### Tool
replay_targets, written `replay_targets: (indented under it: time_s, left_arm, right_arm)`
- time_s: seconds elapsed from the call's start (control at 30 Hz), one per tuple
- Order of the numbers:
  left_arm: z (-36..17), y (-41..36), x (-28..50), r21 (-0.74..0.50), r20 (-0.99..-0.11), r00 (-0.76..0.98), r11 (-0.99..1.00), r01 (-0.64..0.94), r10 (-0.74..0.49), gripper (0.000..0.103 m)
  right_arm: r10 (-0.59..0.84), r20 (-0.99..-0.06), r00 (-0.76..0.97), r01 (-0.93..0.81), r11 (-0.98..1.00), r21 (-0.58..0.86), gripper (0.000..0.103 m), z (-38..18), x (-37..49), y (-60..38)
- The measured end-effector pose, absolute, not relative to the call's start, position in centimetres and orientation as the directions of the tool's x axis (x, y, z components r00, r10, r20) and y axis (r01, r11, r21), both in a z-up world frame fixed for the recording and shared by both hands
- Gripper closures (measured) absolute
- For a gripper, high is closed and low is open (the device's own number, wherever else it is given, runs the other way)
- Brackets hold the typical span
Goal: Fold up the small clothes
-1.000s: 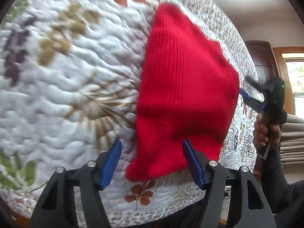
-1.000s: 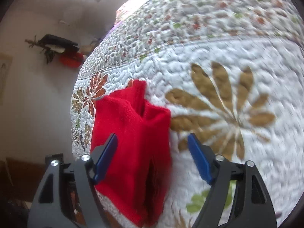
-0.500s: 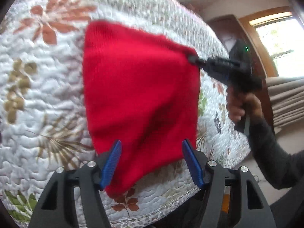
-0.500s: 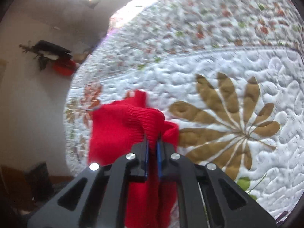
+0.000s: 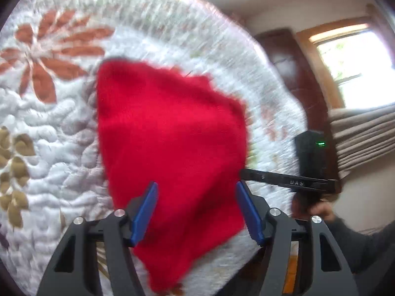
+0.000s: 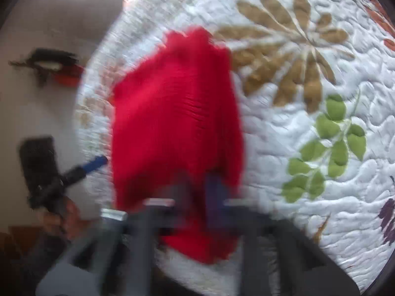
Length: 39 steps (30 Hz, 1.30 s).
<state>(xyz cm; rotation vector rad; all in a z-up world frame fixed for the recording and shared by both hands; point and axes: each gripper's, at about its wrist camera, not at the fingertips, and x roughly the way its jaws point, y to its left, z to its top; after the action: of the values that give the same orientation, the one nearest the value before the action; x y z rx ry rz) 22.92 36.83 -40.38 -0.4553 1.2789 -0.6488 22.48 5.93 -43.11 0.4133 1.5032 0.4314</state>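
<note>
Left wrist view is showing your left gripper with its jaws spread wide and holding nothing, the blue pads hanging over the near part of the red knit. You are looking at the knit lying on the quilt, filling the middle of the frame and running down toward 6 o'clock between the pads. At 3 o'clock your right gripper is reaching in sideways, its tip meeting the right edge of the knit; blur is hiding whether fabric is pinched there. Your right hand is gripping the handle below it, at about 4 o'clock. A window and a dark door are sitting at 2 o'clock, off the quilt.

Right wrist view is badly smeared by motion. Your right gripper's fingers are blurring together at 6 o'clock, with red cloth bunched around them, so you cannot tell how far they are closed or whether they are gripping. The knit is rising from them toward 12 o'clock, lying on the quilt near its left edge. A tan flower is showing at 1 o'clock and green leaves at 3 o'clock. Your left gripper is appearing at 9 o'clock, one blue pad pointing at the knit's left edge and just short of it, your left hand holding it.
</note>
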Motion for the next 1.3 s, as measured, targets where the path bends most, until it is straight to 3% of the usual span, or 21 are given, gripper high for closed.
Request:
replay_targets:
  time_s: [0.1, 0.2, 0.27, 0.4, 0.47, 0.5, 0.53, 0.67, 0.73, 0.77, 0.87, 0.93, 1.0, 1.1, 1.17, 1.3]
  left_arm:
    - [-42.0, 36.1, 23.0, -0.628, -0.742, 0.138, 0.753, 0.199, -0.656, 0.045]
    - [-40.5, 36.4, 22.3, -0.630, -0.736, 0.156, 0.751, 0.198, -0.658, 0.045]
    - [-39.0, 37.4, 21.1, -0.649, -0.714, 0.182, 0.736, 0.193, -0.676, 0.043]
    - [-38.9, 38.2, 18.2, -0.672, -0.702, 0.150, 0.718, 0.181, -0.696, 0.043]
    - [-40.4, 37.3, 17.2, -0.650, -0.732, 0.102, 0.736, 0.190, -0.673, 0.044]
    - [-41.2, 37.0, 17.2, -0.647, -0.739, 0.088, 0.739, 0.187, -0.668, 0.045]
    - [-42.5, 36.8, 17.2, -0.634, -0.754, 0.076, 0.754, 0.172, -0.652, 0.045]
    - [-44.1, 36.3, 17.5, -0.613, -0.776, 0.062, 0.773, 0.161, -0.628, 0.043]
    - [-43.3, 36.5, 17.4, -0.616, -0.775, 0.061, 0.774, 0.146, -0.629, 0.038]
    - [-42.8, 36.5, 17.5, -0.617, -0.775, 0.065, 0.775, 0.133, -0.628, 0.036]
    - [-40.0, 37.4, 15.9, -0.598, -0.789, 0.113, 0.797, 0.082, -0.603, 0.026]
    - [-37.4, 37.7, 14.4, -0.559, -0.818, 0.143, 0.829, 0.032, -0.557, 0.019]
    - [-34.7, 37.4, 12.9, -0.499, -0.854, 0.167, 0.867, 0.012, -0.493, 0.012]
    - [-29.7, 36.5, 10.0, -0.395, -0.895, 0.220, 0.919, 0.011, -0.388, 0.004]
    - [-25.8, 35.5, 7.9, -0.328, -0.912, 0.251, 0.944, 0.025, -0.323, 0.004]
    - [-19.8, 33.8, 4.7, -0.321, -0.898, 0.309, 0.947, 0.029, -0.314, 0.004]
  right_arm:
    - [0.520, -0.853, 0.037, 0.065, 0.851, 0.521, 0.096, -44.2, 22.7, 4.5]
    - [0.568, -0.821, 0.060, 0.091, 0.816, 0.571, 0.084, -42.6, 21.8, 3.9]
    - [0.542, -0.837, 0.081, 0.108, 0.830, 0.548, 0.083, -41.4, 20.1, 3.1]
    - [0.526, -0.851, 0.010, 0.132, 0.842, 0.522, 0.059, -42.3, 16.8, 4.0]
    - [0.517, -0.856, -0.028, 0.128, 0.851, 0.510, 0.061, -43.6, 15.9, 5.0]
    - [0.485, -0.874, -0.037, 0.117, 0.870, 0.478, 0.078, -44.3, 15.8, 5.3]
    - [0.455, -0.889, -0.042, 0.110, 0.887, 0.449, 0.088, -44.6, 15.8, 5.5]
    - [0.445, -0.895, -0.034, 0.137, 0.889, 0.437, 0.087, -45.1, 16.0, 4.4]
    - [0.446, -0.895, -0.024, 0.121, 0.890, 0.440, 0.073, -43.9, 15.6, 4.1]
    - [0.444, -0.896, -0.007, 0.113, 0.891, 0.440, 0.071, -43.0, 15.5, 4.0]
    - [0.399, -0.916, 0.033, 0.067, 0.914, 0.400, 0.046, -39.8, 14.4, 4.3]
    - [0.326, -0.944, 0.059, 0.006, 0.945, 0.327, 0.021, -36.9, 13.5, 4.3]
    - [0.257, -0.963, 0.081, -0.051, 0.966, 0.253, 0.011, -34.4, 12.5, 4.9]
    - [0.196, -0.977, 0.079, -0.109, 0.976, 0.187, 0.010, -30.8, 10.9, 5.7]
    - [0.198, -0.974, 0.105, -0.131, 0.974, 0.184, 0.010, -27.8, 9.8, 6.3]
    - [0.213, -0.953, 0.214, -0.178, 0.968, 0.176, 0.009, -20.5, 7.4, 6.1]
